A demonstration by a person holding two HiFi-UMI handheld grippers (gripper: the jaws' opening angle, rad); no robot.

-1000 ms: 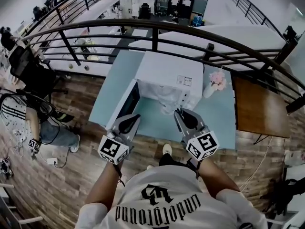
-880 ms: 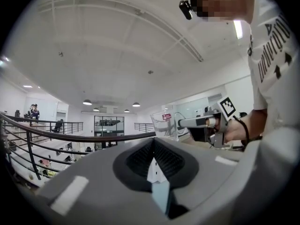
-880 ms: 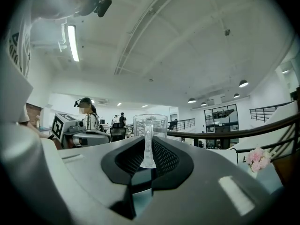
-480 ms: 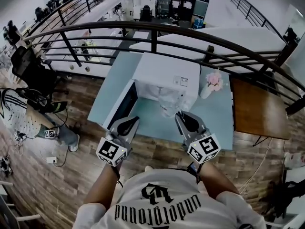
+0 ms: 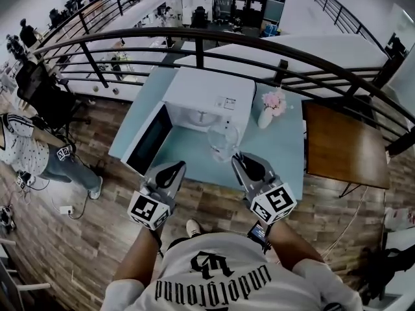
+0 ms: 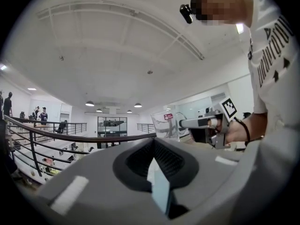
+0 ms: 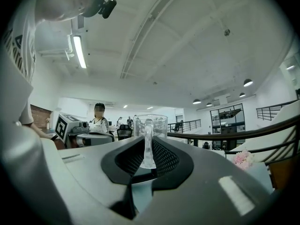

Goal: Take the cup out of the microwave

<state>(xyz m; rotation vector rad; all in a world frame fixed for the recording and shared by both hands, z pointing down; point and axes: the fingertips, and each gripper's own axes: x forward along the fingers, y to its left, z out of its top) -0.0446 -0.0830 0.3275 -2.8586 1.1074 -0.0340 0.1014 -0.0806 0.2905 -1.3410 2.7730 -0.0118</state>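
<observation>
The right gripper [image 5: 236, 157] pinches the handle of the cup [image 5: 222, 140], a clear glass mug. In the right gripper view the handle stands upright between the two dark pads of the right gripper [image 7: 148, 145], with the bowl of the cup [image 7: 150, 125] just beyond the tips. The cup is outside the microwave [image 5: 214, 96], at 6 o'clock from its open cavity and over the light-blue table [image 5: 275, 157]. No view shows whether its base touches the tabletop. The microwave door [image 5: 148, 138] hangs open at 8 o'clock from the cavity, its dark window facing right. The left gripper [image 5: 177, 166] sits at 9 o'clock from the right one, near the door's lower edge. In its own view the jaws of the left gripper [image 6: 153, 142] are pressed together with nothing between them, and the cup [image 6: 164, 124] shows at 2 o'clock. A white vase [image 5: 265, 117] of pink flowers [image 5: 274, 100] stands on the table at 3 o'clock from the microwave. Farther toward 3 o'clock is a brown wooden table [image 5: 343, 149]. A dark railing [image 5: 259, 44] curves across at 12 o'clock. A person in a striped top [image 5: 23, 149] sits at 9 o'clock.
</observation>
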